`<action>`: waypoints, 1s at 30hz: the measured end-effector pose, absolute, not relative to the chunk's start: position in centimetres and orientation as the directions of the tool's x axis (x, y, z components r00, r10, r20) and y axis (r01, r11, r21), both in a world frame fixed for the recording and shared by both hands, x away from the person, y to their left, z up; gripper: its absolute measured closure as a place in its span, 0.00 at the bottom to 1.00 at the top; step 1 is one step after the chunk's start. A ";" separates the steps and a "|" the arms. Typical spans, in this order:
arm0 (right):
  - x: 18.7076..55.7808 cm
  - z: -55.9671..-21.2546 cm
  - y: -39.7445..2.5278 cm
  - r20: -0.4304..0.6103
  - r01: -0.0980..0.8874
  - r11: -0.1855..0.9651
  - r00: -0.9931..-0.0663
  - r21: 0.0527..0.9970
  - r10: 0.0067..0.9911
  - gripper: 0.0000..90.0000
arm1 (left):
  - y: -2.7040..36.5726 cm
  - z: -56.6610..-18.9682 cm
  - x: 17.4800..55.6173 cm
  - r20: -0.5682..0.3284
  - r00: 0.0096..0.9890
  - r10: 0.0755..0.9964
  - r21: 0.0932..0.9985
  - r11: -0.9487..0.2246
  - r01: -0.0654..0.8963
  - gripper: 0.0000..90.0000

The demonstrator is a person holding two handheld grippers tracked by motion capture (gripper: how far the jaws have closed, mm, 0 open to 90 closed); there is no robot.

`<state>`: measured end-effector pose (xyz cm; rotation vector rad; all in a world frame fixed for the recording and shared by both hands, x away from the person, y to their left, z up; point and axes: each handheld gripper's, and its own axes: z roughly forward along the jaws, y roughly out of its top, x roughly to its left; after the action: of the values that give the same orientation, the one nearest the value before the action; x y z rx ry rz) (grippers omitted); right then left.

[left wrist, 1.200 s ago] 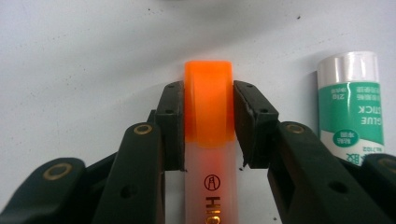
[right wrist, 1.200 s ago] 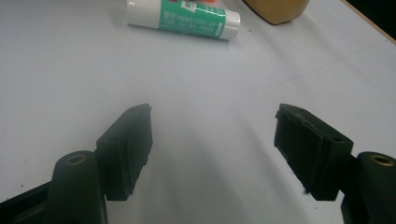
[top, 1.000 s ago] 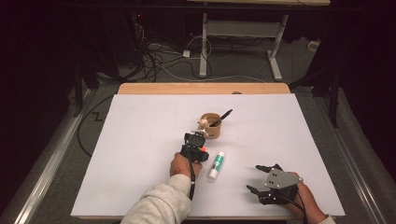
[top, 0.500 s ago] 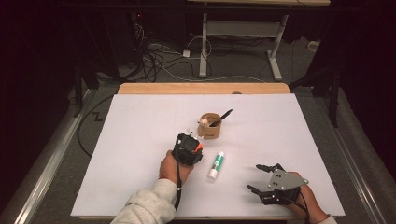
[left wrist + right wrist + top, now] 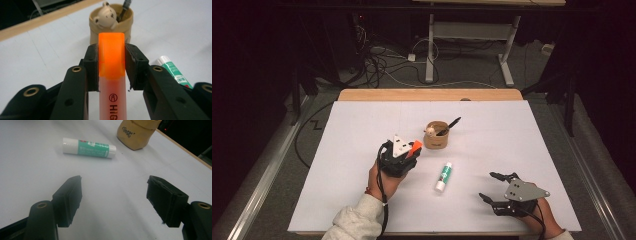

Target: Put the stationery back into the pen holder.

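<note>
**Orange highlighter clamped between the left jaws, right jaws wide and empty**

The left gripper (image 5: 111, 72) has its two black jaws closed on an orange highlighter (image 5: 111, 58). The pads press on both flat sides of the bright orange cap, and the paler barrel with black letters runs back between the jaw arms toward the camera. The end of the cap sticks out a little beyond the jaw tips. In the high view the same left gripper (image 5: 404, 152) is held above the white table (image 5: 337, 165), with the orange cap showing at its front.

Straight ahead of the left jaws, beyond the cap end, stands a tan pen holder (image 5: 111, 23) with a small bear figure (image 5: 105, 18) on its rim and a dark pen (image 5: 125, 7) inside. The highlighter is near the holder, but I cannot tell if it touches it. To the right of the left jaws lies a green and white glue stick (image 5: 173, 72) flat on the table.

The right gripper (image 5: 113, 195) has its jaws spread far apart and holds nothing; bare table is between them. Ahead of these jaws, and a bit to the left, lies the glue stick (image 5: 89, 148), well apart from the tips. The pen holder (image 5: 137, 133) stands farther ahead.
</note>
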<state>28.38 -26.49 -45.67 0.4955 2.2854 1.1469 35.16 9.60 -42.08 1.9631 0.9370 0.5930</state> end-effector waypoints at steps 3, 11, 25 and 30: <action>28.5 -45.6 -26.6 -0.295 0.084 0.564 -0.784 0.822 0.546 0.32 | 10.1 -41.7 35.2 0.055 0.612 0.789 0.880 -0.328 0.343 0.72; 28.6 -45.5 -27.0 -0.288 0.086 0.546 -0.776 0.833 0.561 0.32 | 10.0 -39.8 35.9 0.078 0.642 0.763 0.935 -0.280 0.219 0.72; 28.8 -45.6 -27.1 -0.277 0.092 0.534 -0.774 0.840 0.569 0.32 | 8.6 -37.9 37.4 0.056 0.706 0.706 0.974 -0.195 0.119 0.72; 28.8 -45.6 -27.1 -0.280 0.092 0.540 -0.775 0.837 0.566 0.32 | 7.8 -37.7 38.1 0.052 0.728 0.684 0.979 -0.180 0.100 0.72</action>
<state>28.85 -27.09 -45.64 0.5314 2.2478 1.1773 38.06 7.83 -37.69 1.6963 0.6310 0.5878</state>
